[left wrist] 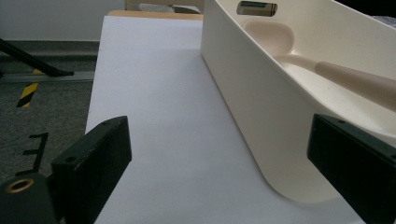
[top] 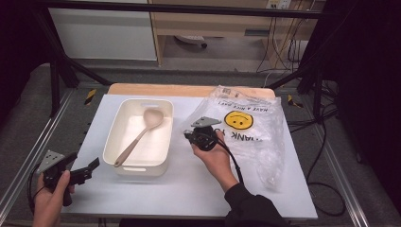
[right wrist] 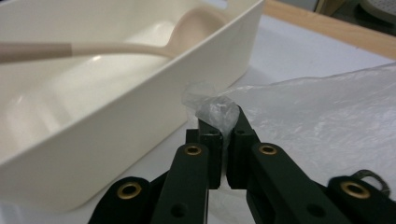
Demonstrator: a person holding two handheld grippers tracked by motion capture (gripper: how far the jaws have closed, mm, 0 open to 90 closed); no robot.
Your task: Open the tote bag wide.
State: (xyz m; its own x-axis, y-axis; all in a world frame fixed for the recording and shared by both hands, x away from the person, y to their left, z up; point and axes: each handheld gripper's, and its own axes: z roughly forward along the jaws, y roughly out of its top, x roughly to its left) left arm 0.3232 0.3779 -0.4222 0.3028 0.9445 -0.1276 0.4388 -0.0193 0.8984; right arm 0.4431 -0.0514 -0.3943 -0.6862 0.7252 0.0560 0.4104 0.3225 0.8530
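A white table [top: 189, 184] carries everything. On its right part lies one clear plastic bag [top: 250, 130] with a yellow smiling face printed on it; the bag is crumpled and spreads toward the right edge. Left of the bag stands one cream tub [top: 124, 142], long and with rounded corners, and one beige spoon [top: 139, 135] lies inside it, with the bowl of the spoon at the far end.

There are two grippers. The right gripper [right wrist: 223, 122] is between the tub and the bag, at the left edge of the bag. Its jaws are pressed together on a small bunch of the plastic, which sticks out above the tips; the side wall of the tub is just beside it. The left gripper [top: 90, 168] is at the near left corner of the table, near the tub but apart from it. Its jaws stand wide apart, with only bare table between them.
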